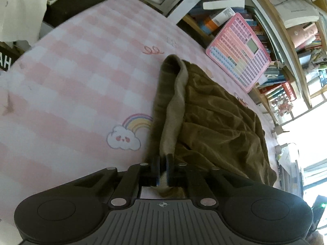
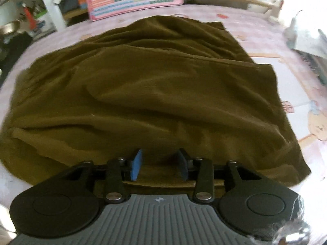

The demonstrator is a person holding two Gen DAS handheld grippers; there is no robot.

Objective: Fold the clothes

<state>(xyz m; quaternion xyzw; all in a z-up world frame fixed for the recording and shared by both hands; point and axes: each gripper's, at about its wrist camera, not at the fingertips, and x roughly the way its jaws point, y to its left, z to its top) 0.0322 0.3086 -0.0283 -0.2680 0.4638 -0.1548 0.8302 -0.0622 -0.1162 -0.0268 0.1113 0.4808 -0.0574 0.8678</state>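
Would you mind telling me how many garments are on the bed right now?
1. A single olive-brown garment lies rumpled on the pink checked bedsheet, one edge pinched in the left tool. Anything beneath it would be hidden.

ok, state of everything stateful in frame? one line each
left gripper: shut on the garment's edge, lining showing
right gripper: open, fingers over the cloth
olive garment: crumpled on the bed, one edge lifted and turned over, not yet folded
pink checked sheet: spread flat
pink chart board: propped, leaning against the bookshelf
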